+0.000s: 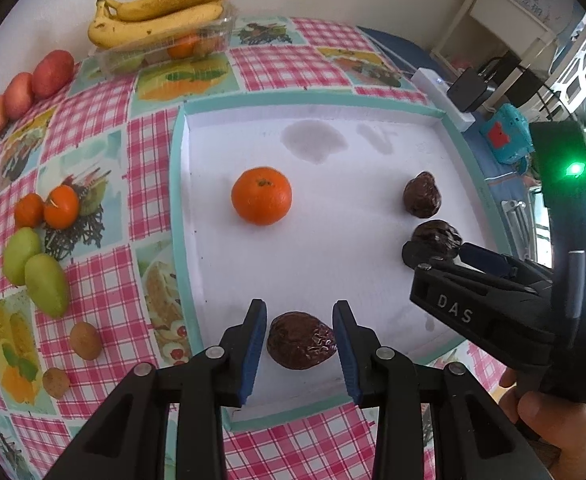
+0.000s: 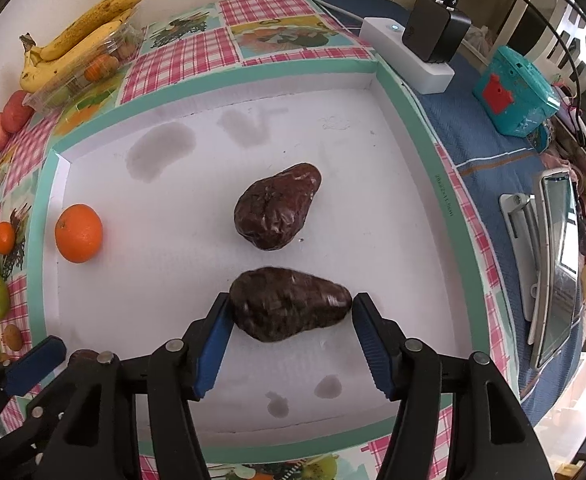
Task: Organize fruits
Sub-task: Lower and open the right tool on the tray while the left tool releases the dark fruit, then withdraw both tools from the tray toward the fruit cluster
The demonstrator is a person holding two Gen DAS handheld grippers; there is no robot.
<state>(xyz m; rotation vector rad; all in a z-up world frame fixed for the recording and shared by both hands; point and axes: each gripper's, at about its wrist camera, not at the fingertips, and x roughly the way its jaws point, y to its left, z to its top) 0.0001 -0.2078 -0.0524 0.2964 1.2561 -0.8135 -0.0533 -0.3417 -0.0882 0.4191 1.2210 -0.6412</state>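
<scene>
Three dark brown, wrinkled avocado-shaped fruits are in play, all lying on the white floor of the shallow mint-rimmed tray (image 2: 409,92). The nearest dark fruit (image 1: 301,345) sits between the fingers of the left gripper (image 1: 300,354), close to the tray's front rim. Those blue-padded fingers stand apart, a sliver of white showing on each side, so nothing is clamped here; it looks like a release.

The second dark fruit (image 2: 289,304) lies lengthwise between the fingers of the right gripper (image 2: 291,344), right of the first one. The left pad (image 2: 213,344) sits against its blunt end, the right pad just beside its narrow tip; whether it is squeezed I cannot tell. The third dark fruit (image 2: 277,207) rests behind it, nearer the tray's back wall, and a round orange tangerine (image 2: 79,233) sits alone towards the tray's left wall.

My read: to finish this well, both tools should open a touch wider and lift straight up, so no pad drags a fruit out of line or rolls it into a neighbour.

Both grippers point steeply down at the tray floor, side by side. A person's hand (image 1: 549,420) grips the right tool's handle low at the right. More fruit waits on the pink-checked bench left of the tray.
</scene>
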